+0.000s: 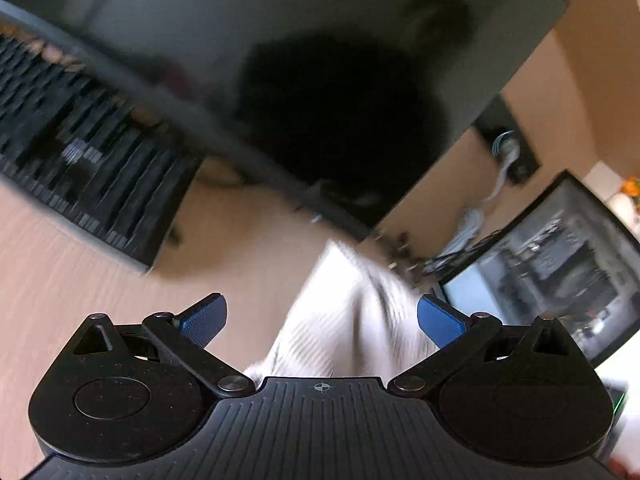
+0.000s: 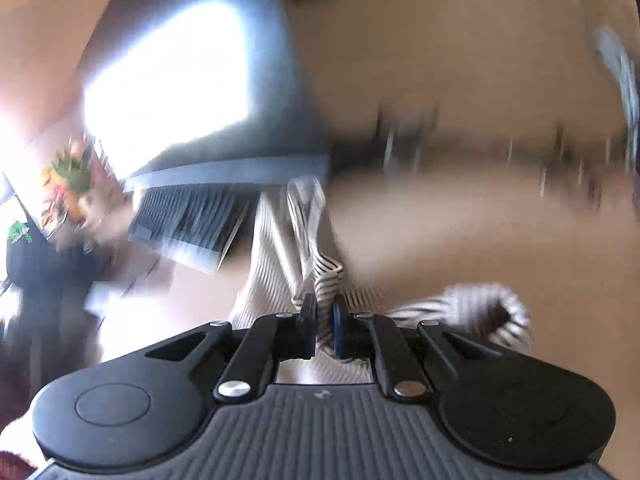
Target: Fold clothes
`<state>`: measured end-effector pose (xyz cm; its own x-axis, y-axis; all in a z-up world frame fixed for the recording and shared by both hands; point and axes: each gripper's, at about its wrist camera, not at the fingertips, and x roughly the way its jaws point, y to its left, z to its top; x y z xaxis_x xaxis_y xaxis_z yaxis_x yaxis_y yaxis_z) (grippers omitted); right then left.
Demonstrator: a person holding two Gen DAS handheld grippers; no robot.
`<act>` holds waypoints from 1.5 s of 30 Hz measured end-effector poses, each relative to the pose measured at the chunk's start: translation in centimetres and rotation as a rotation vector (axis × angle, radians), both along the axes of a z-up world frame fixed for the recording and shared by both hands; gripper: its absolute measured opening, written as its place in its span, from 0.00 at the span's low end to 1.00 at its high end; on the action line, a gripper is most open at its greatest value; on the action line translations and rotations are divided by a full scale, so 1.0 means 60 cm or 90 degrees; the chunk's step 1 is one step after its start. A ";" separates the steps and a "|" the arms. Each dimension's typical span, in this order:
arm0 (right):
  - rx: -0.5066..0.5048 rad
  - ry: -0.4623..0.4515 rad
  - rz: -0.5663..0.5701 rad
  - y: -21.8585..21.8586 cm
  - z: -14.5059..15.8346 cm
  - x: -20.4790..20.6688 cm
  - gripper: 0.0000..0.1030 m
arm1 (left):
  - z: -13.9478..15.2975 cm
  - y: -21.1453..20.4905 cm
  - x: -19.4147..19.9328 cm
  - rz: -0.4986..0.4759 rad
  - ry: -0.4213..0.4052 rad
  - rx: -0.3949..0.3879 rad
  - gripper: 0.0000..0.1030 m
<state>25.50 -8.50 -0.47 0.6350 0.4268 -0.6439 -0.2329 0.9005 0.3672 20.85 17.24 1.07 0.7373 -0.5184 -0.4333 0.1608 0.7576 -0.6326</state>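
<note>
Right hand-held gripper point(image 2: 324, 320) pinches a fold of the striped garment point(image 2: 280, 248), which trails ahead over the tabletop point(image 2: 460, 240); left hand-held gripper point(image 1: 322, 318) is spread wide, empty, the same garment point(image 1: 344, 320) lying between its blue pads point(image 1: 204, 316); both views blurred.

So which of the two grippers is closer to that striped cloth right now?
Right. The right gripper is shut on a fold of the striped cloth. The left gripper is open, with the cloth lying between its spread fingers, not gripped.
</note>
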 end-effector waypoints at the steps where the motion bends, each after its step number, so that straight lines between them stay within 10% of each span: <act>1: -0.007 0.020 -0.003 0.011 -0.024 -0.018 0.06 | 0.010 -0.008 0.007 -0.012 -0.009 0.014 1.00; 6: -0.036 0.037 -0.032 0.024 -0.072 -0.073 0.06 | 0.035 -0.081 0.019 -0.095 -0.045 0.090 1.00; 10: -0.110 0.006 -0.019 0.031 -0.049 -0.103 0.06 | 0.031 -0.140 0.014 -0.157 -0.055 0.158 0.60; 14: -0.078 -0.060 -0.054 -0.024 0.030 -0.123 0.11 | -0.003 -0.170 0.018 -0.208 -0.019 0.174 0.55; 17: -0.079 -0.125 -0.097 -0.058 0.085 -0.108 0.51 | -0.023 -0.172 0.016 -0.200 0.008 0.154 0.56; 19: -0.095 -0.104 -0.114 -0.072 0.067 -0.066 0.59 | -0.030 -0.166 0.009 -0.183 0.023 0.132 0.67; 27: -0.162 -0.020 -0.182 -0.128 -0.008 0.100 0.63 | -0.048 -0.104 -0.045 -0.077 0.066 0.064 0.92; 33: -0.135 -0.023 -0.238 -0.156 -0.033 0.123 0.63 | -0.061 -0.167 0.018 -0.154 0.141 -0.035 0.92; 41: -0.144 -0.218 -0.255 -0.120 0.095 -0.009 0.63 | -0.052 -0.354 0.114 -0.318 0.161 0.032 0.94; 45: -0.119 -0.339 -0.292 -0.113 0.168 -0.088 0.66 | -0.018 -0.432 0.120 -0.385 0.094 -0.017 0.96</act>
<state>20.20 -15.29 9.59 0.9712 -0.0453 -0.2339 0.0795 0.9871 0.1392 28.07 -8.71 -0.01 0.2426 -0.8374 -0.4898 0.4665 0.5434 -0.6980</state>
